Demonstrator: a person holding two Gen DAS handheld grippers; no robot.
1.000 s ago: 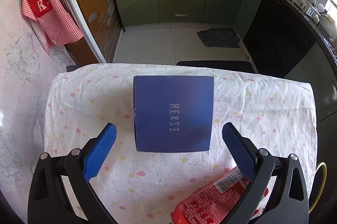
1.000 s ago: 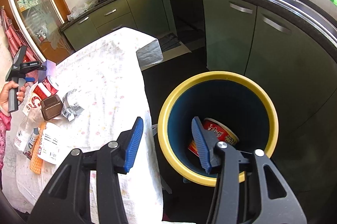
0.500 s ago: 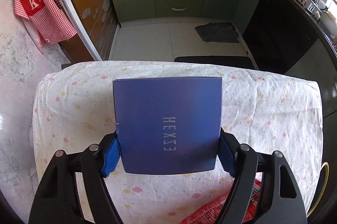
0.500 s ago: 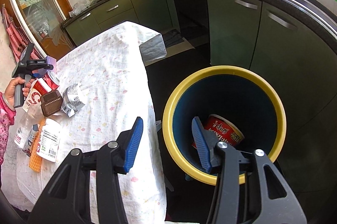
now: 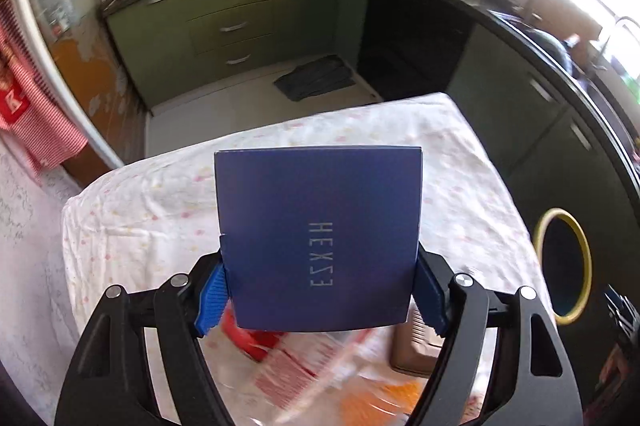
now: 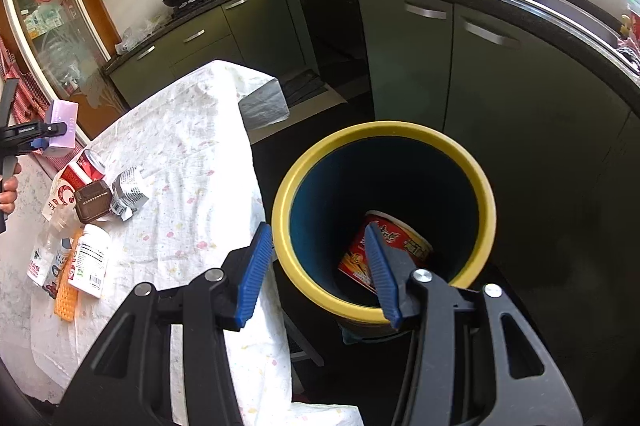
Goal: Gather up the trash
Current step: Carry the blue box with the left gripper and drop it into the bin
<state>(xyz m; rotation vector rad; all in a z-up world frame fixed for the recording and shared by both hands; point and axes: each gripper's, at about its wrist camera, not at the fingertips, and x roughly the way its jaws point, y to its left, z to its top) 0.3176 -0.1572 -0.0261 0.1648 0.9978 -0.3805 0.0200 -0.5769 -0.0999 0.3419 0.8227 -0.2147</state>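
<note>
Lifted since the earlier frame, the blue box [image 5: 320, 238], printed "HEXZE" as far as legible, now hangs above the cloth-covered worktop [image 5: 460, 193], clamped between the blue pads of the left hand-held gripper [image 5: 320, 290]. Blurred red packaging [image 5: 288, 354] lies beneath. Right of the worktop edge stands the yellow-rimmed bin [image 6: 380, 222] holding a red noodle cup [image 6: 404, 246]; the right hand-held gripper [image 6: 316, 270] hovers over its rim, jaws spread, holding nothing.

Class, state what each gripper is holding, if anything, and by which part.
Left gripper clamps the blue box by its two side edges, near end. Right gripper holds nothing.
</note>
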